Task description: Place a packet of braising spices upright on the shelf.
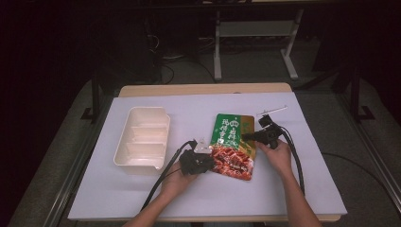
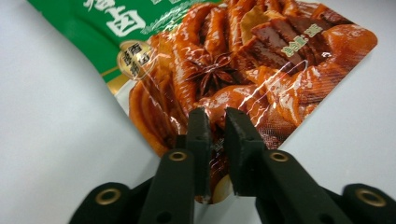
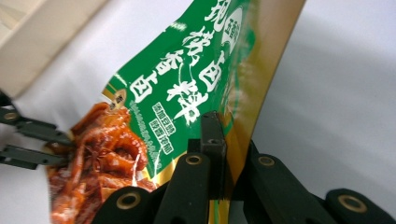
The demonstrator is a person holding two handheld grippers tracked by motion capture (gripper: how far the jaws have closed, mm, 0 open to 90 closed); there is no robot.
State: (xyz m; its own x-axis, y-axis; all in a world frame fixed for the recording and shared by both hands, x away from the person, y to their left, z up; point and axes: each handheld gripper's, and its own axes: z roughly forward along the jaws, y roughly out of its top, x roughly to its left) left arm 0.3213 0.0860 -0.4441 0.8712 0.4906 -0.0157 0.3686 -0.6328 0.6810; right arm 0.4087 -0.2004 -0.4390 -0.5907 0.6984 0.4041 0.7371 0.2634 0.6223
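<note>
1. The left gripper (image 1: 204, 158), at lower centre of the high view, has its jaws slightly parted astride the seasoning pouch's (image 1: 232, 145) red lower corner; I judge that grip loose.
2. The right gripper (image 1: 249, 137), right of centre, is clamped on the pouch's gold side edge.
3. The pouch lies mid-table; the white divided tray (image 1: 142, 142) waits at centre left.
4. Step: two-handed pickup. Next, the left jaws must close before lifting.

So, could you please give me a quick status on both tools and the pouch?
Left tool loosely astride sauce pouch corner. Right tool clamped on its gold edge. Compartment tray sits apart, nothing in the way.
</note>
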